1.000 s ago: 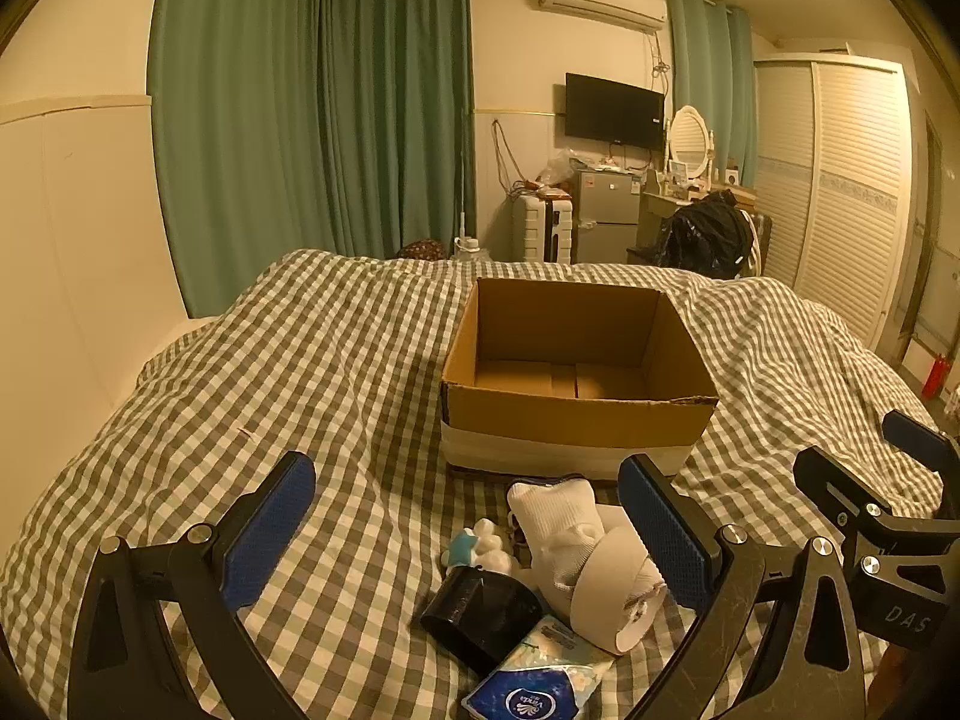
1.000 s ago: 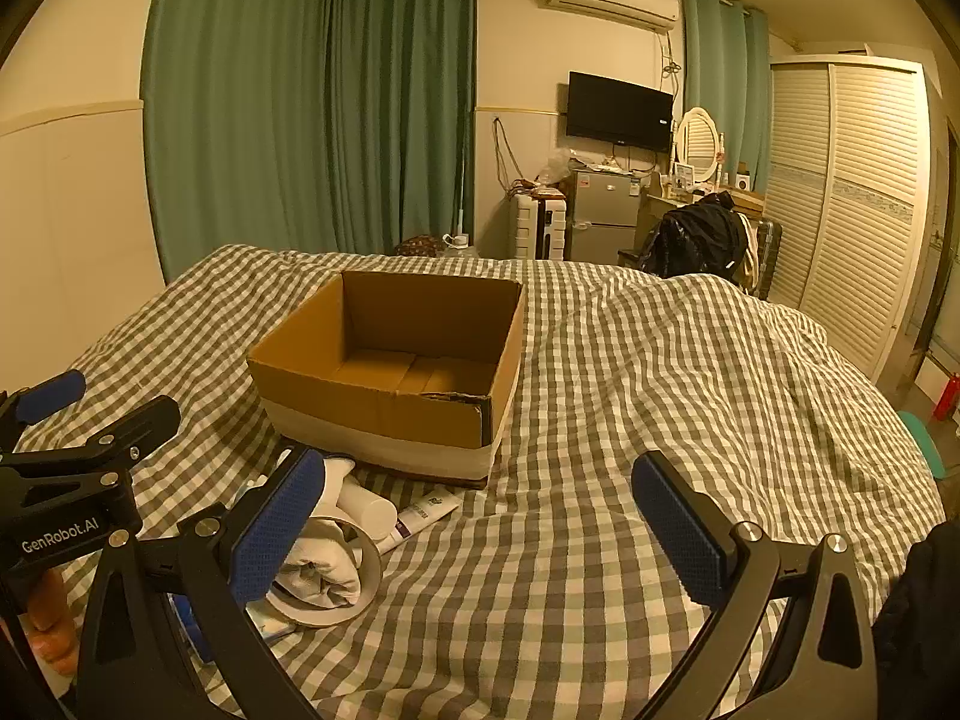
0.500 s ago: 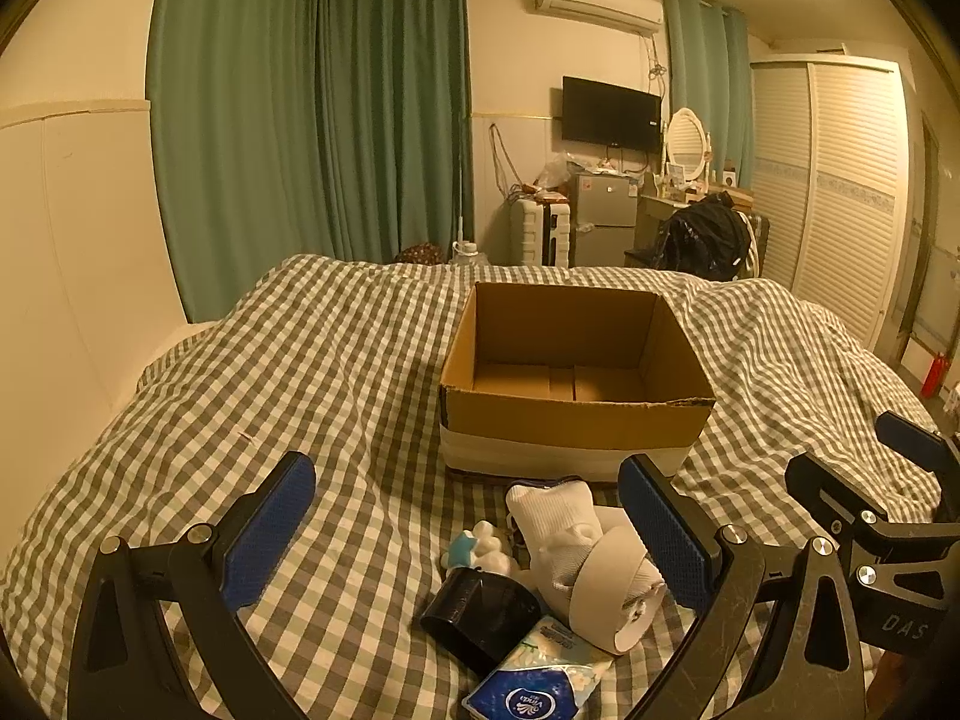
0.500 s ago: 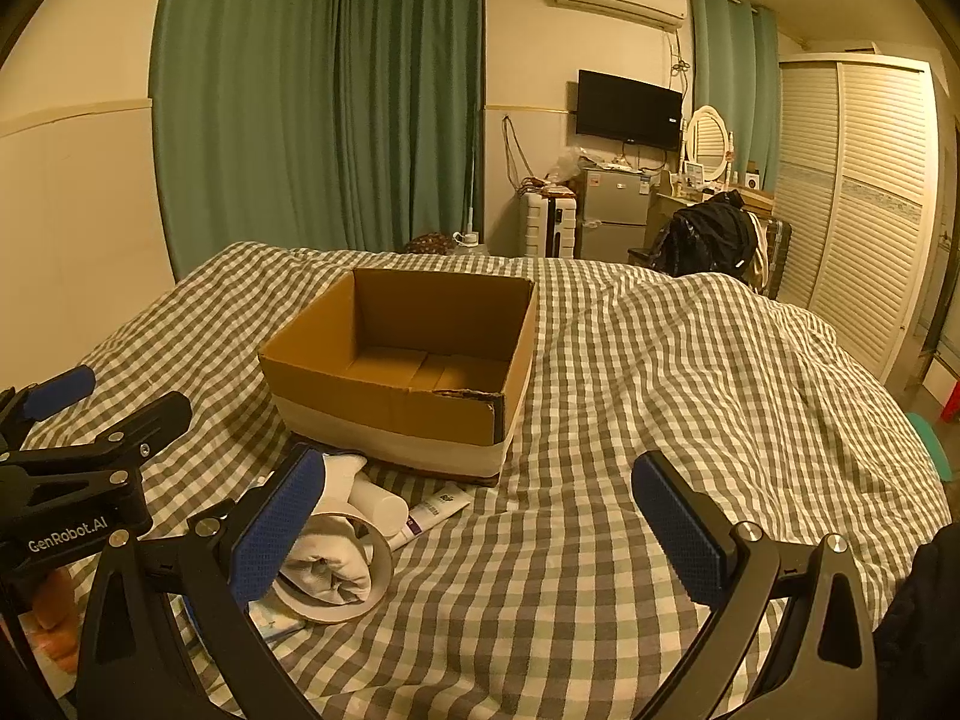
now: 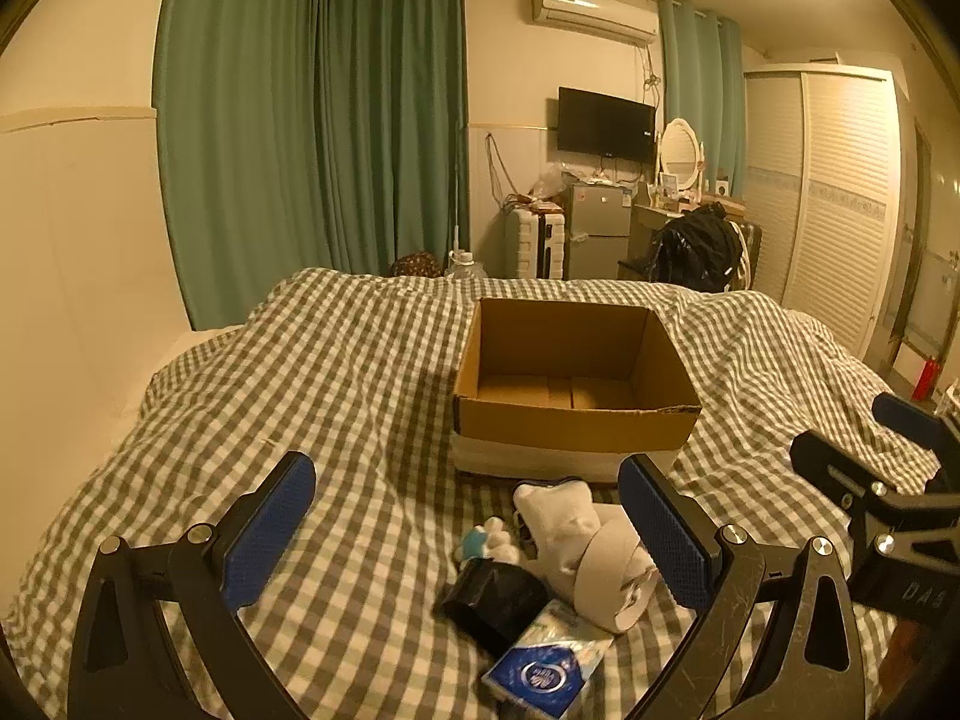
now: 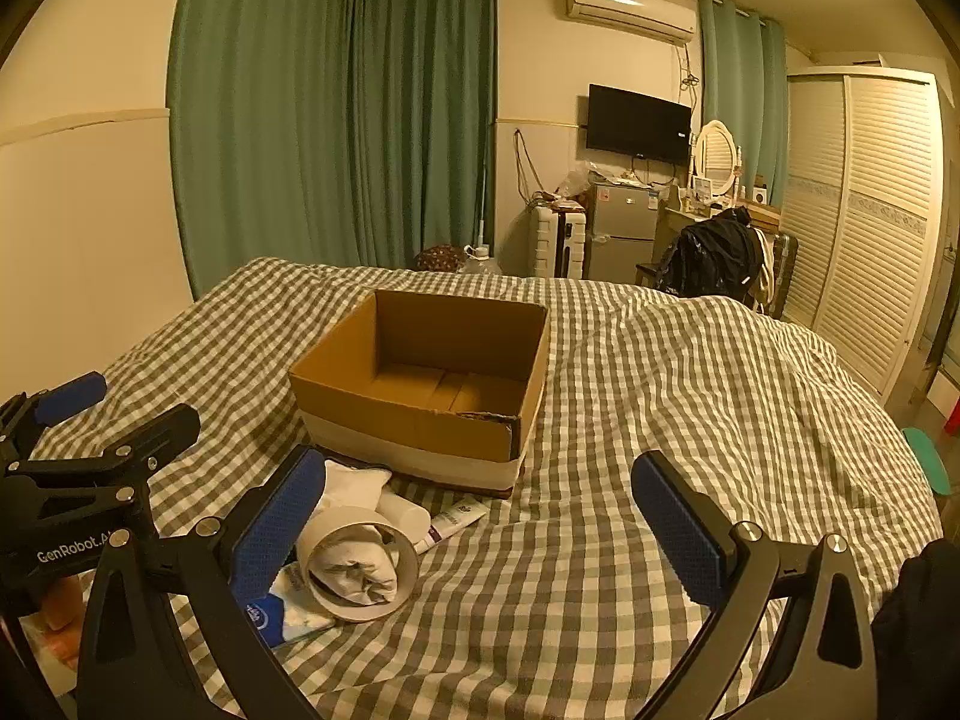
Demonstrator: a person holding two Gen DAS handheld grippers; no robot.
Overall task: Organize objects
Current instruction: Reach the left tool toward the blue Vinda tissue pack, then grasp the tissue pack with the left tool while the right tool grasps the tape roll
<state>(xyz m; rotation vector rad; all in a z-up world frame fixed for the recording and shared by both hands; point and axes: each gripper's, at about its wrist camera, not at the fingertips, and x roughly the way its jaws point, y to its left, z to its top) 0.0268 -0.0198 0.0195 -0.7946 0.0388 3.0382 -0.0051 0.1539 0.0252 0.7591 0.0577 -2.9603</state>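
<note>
On the checkered bed [image 5: 312, 396] an open cardboard box [image 5: 576, 420] sits with nothing visible inside. Just in front of it lies a small heap: a roll of tape [image 6: 360, 564] with a white sock [image 5: 558, 516] stuffed through it, a black roll [image 5: 492, 597], a blue tissue pack [image 5: 543, 669] and a tube [image 6: 453, 522]. The left gripper [image 5: 465, 534] and the right gripper [image 6: 480, 534] both hover above the bed, fingers spread wide, holding nothing.
</note>
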